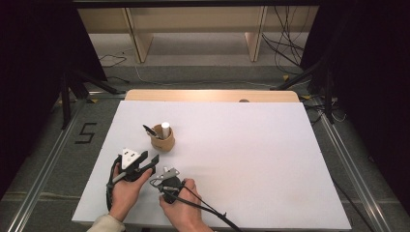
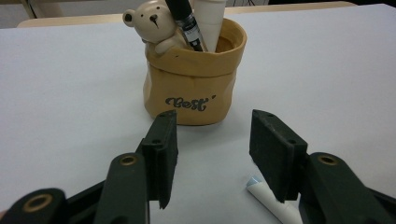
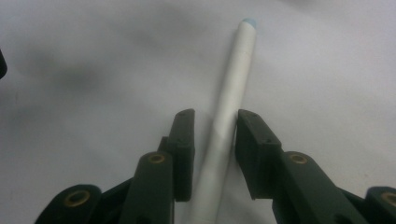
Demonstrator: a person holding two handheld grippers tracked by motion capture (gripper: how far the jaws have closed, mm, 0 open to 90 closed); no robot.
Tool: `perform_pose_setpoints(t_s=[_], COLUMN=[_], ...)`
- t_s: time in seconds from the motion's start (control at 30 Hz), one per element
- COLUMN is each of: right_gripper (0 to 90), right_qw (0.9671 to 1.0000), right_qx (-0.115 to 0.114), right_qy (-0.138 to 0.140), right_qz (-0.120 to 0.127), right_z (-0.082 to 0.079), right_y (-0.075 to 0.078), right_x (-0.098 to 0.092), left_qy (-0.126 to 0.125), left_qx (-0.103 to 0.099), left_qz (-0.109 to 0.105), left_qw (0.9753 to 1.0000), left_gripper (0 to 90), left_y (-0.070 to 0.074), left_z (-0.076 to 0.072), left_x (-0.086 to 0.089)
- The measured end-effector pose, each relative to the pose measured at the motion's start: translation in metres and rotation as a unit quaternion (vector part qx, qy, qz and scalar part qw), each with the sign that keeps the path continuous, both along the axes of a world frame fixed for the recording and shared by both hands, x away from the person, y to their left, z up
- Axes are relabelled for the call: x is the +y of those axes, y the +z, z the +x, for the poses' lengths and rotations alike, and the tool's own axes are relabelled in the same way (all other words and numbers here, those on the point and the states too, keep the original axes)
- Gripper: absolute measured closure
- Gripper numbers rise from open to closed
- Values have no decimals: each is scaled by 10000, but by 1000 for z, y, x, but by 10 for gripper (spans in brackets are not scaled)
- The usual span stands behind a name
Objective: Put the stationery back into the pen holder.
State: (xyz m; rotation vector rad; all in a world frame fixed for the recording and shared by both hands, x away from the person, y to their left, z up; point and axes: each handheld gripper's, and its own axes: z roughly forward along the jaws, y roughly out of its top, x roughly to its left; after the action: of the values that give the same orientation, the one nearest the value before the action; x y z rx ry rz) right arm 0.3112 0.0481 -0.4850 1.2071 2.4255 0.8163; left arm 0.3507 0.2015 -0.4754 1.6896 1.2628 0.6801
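Landmark: the tan bear pen holder (image 1: 163, 138) on the white table (image 1: 251, 159), already holding a black pen (image 2: 185, 21) and a white tube (image 2: 209, 18).

Right gripper (image 3: 214, 126), on the near side of the holder: jaws straddle a white marker (image 3: 233, 98) lying flat on the table. One jaw seems to touch the barrel and a gap remains at the other, so it is closing in but not clamped. The marker's pale blue tip points away from the gripper.

Left gripper (image 2: 212, 140), just in front of the holder: jaws spread wide, holding nothing, aimed at the holder's "Best" lettering.

Step in hand, as I judge it: grasping the marker. Next move calls for a full squeeze, a lift, tilting upright, then lowering it into the holder's free space, with the left perhaps steadying the holder.
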Motion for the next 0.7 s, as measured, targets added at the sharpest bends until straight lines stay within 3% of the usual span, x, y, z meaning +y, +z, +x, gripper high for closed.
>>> perform_pose_setpoints(t_s=[0.7], right_gripper=[783], right_qw=[9998], right_qx=[128], right_qy=[-109], right_qz=[45], right_z=[5], right_y=[1], right_x=[-3], left_qy=[-6], left_qx=[-4], left_qz=[-1], left_qw=[10000], left_gripper=[517], left_y=[0], left_z=[0], left_x=[0])
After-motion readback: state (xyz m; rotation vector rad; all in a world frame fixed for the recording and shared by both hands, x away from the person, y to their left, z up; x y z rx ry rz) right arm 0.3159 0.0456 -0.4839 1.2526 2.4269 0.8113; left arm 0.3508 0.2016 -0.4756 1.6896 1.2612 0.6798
